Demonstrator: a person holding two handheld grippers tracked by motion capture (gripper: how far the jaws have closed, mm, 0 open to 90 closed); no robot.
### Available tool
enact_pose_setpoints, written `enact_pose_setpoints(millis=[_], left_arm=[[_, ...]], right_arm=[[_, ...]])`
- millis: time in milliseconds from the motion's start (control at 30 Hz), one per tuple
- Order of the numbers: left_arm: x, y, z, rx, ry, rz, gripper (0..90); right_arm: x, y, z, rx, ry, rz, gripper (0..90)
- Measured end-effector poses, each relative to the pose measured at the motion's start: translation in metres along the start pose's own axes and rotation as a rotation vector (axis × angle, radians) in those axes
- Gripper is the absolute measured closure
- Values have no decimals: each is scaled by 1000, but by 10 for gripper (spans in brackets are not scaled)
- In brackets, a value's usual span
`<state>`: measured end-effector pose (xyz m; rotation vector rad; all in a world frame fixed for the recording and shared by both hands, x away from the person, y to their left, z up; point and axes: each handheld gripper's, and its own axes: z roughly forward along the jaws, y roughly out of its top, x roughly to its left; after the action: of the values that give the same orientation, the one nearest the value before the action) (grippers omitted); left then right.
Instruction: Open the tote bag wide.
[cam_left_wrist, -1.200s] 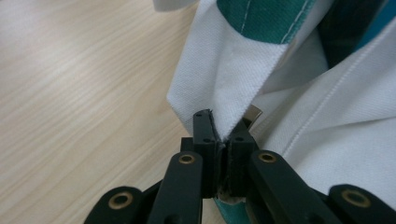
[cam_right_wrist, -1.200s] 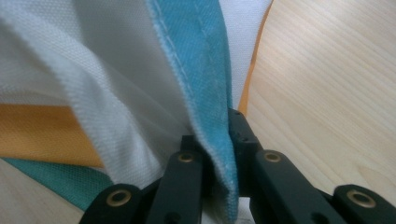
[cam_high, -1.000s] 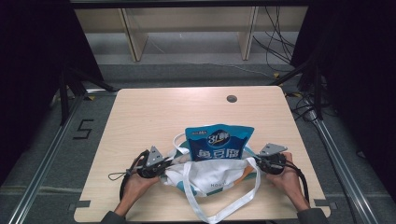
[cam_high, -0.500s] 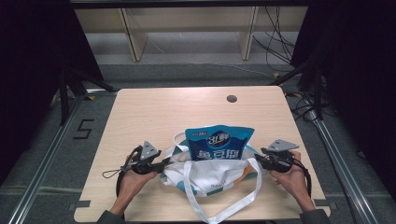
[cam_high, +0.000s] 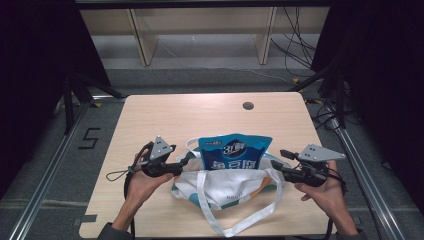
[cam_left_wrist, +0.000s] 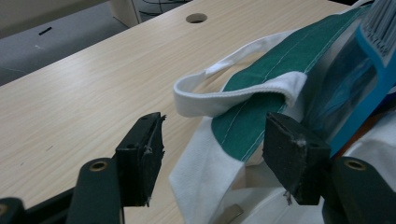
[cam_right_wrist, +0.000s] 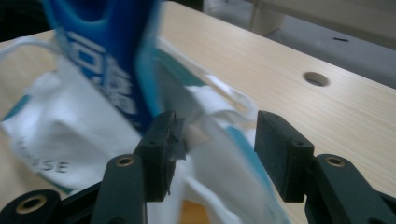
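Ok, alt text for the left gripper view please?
The left hand-held gripper is open, its black jaws either side of a white-and-green tote bag lying on a wooden table. A blue pouch sticks out of the bag at right.

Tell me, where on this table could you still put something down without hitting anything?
The far half of the table is bare wood, broken by just the round hole. The near left corner is free too. The near middle is crowded: the tote bag with the blue pouch standing in it, flanked by the left gripper and right gripper.
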<state>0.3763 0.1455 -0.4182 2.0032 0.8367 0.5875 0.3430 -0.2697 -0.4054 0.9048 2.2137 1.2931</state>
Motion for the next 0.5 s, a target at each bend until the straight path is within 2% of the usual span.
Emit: enact_pose_setpoints(millis=[33,133,200,233,300,333,367,400,433,467,500], left_arm=[[-1,2,3,-13,-3,-9,377],[-3,7,9,14,-18,19,390],[-1,8,14,24,-31,8,393],[0,8,16,8,-38,-11,404],[5,8,18,0,-67,-30,435],[6,8,18,1,-81,-27,468],[5,7,18,-12,-91,-44,499],[6,7,20,-20,-103,-35,523],[6,8,20,-17,-97,-28,569],[5,8,22,-21,-98,-31,607],[7,8,24,-15,-95,-5,660]], right_arm=[[2,1,2,1,20,-33,490],[11,2,13,15,60,-43,479],[13,1,19,36,101,-70,475],[16,0,23,46,121,-85,475],[19,-2,27,72,150,-112,485],[22,-3,29,78,150,-127,490],[23,-3,30,94,148,-124,517],[23,-4,30,109,150,-135,536],[24,-5,29,124,143,-133,571],[25,-5,28,135,155,-143,614],[25,-6,27,145,163,-169,676]])
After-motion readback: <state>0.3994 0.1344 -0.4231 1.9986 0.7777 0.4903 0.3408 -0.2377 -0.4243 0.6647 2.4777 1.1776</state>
